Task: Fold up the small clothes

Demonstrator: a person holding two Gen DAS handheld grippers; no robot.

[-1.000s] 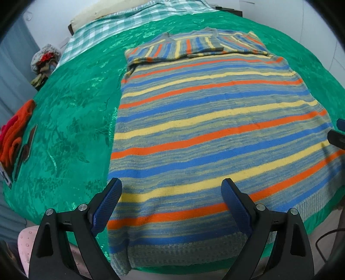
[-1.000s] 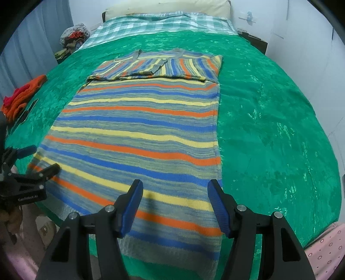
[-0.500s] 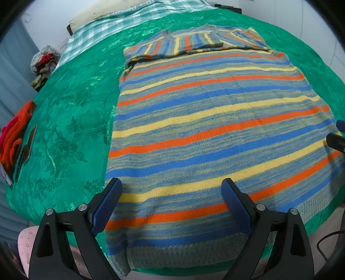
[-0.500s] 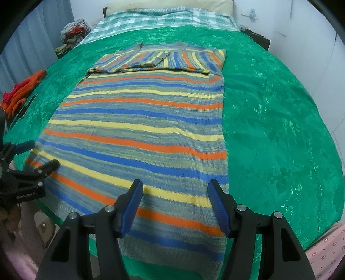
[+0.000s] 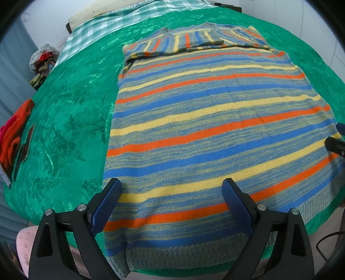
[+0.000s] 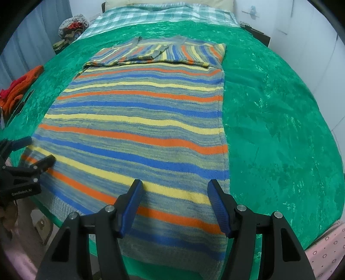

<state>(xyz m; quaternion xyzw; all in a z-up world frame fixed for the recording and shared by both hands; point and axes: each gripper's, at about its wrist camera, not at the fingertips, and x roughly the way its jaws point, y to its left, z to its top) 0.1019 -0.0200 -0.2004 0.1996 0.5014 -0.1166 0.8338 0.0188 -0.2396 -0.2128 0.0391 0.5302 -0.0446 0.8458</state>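
A green-covered bed carries a striped sweater laid flat and orange clothes at its edge

The sweater lies flat on the bedspread, sleeves folded across its chest at 12 o'clock and hem at 6 o'clock over the bed's near edge. The left gripper hovers above the hem's left part, the right gripper above its right. A clothes pile lies at 9 o'clock, pillows beyond at 12.
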